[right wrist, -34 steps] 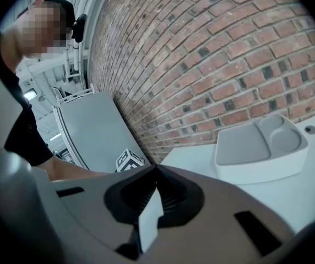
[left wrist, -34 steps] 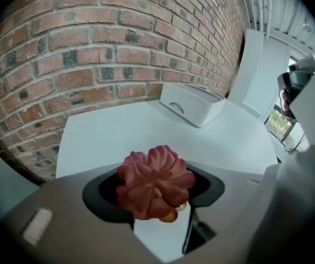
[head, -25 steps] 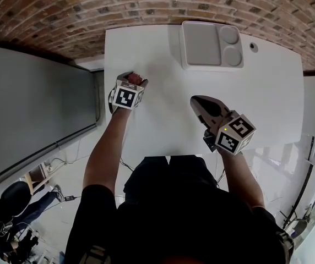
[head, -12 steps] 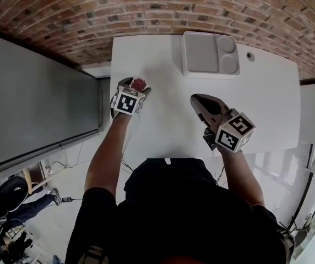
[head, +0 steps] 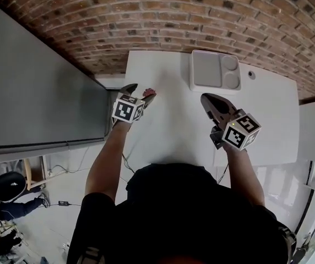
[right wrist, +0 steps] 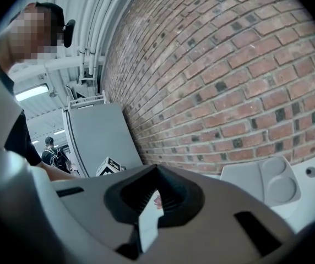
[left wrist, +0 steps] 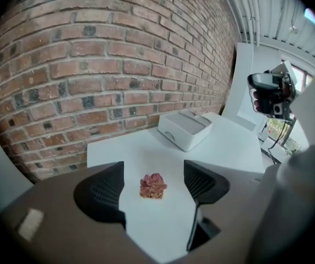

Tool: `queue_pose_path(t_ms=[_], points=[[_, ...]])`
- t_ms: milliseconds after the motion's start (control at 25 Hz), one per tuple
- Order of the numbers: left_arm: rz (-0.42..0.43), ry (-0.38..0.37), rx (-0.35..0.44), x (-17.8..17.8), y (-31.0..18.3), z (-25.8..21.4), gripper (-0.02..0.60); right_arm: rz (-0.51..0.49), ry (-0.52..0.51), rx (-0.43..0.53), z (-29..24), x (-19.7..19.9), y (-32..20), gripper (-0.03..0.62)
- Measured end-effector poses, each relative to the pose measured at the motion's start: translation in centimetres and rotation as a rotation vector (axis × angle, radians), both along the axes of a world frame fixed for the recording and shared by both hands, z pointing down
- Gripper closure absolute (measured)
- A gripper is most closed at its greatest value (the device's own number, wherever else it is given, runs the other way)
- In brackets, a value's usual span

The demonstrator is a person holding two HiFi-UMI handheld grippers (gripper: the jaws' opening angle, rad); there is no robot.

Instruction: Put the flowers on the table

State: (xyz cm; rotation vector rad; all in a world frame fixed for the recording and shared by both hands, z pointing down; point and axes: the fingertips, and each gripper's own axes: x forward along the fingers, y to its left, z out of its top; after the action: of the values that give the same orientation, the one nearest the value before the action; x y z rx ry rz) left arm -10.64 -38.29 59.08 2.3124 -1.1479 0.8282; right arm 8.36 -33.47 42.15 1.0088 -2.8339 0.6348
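A small pink flower (left wrist: pixel 153 186) lies on the white table (head: pixel 174 120) near its left edge. My left gripper (left wrist: pixel 153 174) is open, its dark fingers (left wrist: pixel 102 194) wide on either side of the flower and clear of it. In the head view the flower (head: pixel 146 92) shows by the left gripper (head: pixel 139 92). Over the table's right half my right gripper (head: pixel 208 99) hangs shut with nothing in it. In the right gripper view the right gripper (right wrist: pixel 156 176) has its jaw tips together, and the flower (right wrist: pixel 157 201) shows through the gap below them.
A white compartment tray (head: pixel 215 71) stands at the table's far edge, also seen as the tray (left wrist: pixel 185 130) ahead of the left gripper. A small round hole (head: pixel 251 75) is right of it. A brick wall (left wrist: pixel 91 65) rises behind and a grey panel (head: pixel 36 92) runs along the left.
The left gripper's jaws have opened and let go of the flower, which now lies on the table. The right gripper has barely moved. The head view has shifted.
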Motion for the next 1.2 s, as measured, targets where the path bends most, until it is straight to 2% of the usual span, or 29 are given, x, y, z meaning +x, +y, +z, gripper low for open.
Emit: queue_pose_path(t_ms=[200,320,560,800,960,1200], points=[[-0.012,0.020,0.091,-0.8,0.4,-4.5,0.257,-0.004,-0.003,0.045,-1.8,-0.2,-1.0,0.586],[-0.031,0.033,0.160,-1.4,1.0,-7.6,0.343,-0.019,-0.002,0.067,-2.6,-0.9,-1.1,0.586],[-0.122,0.160,0.315,-2.6,2.8,-14.5,0.448,-0.040,-0.016,0.100,-3.7,-1.9,-0.8,0.586],[-0.193,0.244,0.430,-3.7,4.7,-18.8,0.537,-0.048,-0.020,0.135,-4.7,-2.4,-0.3,0.586],[-0.215,0.247,0.469,-4.0,5.2,-19.8,0.571,-0.058,0.014,0.160,-4.8,-2.5,0.4,0.588],[-0.226,0.248,0.458,-4.1,5.1,-19.7,0.571,-0.064,0.031,0.185,-5.1,-3.0,0.9,0.588]])
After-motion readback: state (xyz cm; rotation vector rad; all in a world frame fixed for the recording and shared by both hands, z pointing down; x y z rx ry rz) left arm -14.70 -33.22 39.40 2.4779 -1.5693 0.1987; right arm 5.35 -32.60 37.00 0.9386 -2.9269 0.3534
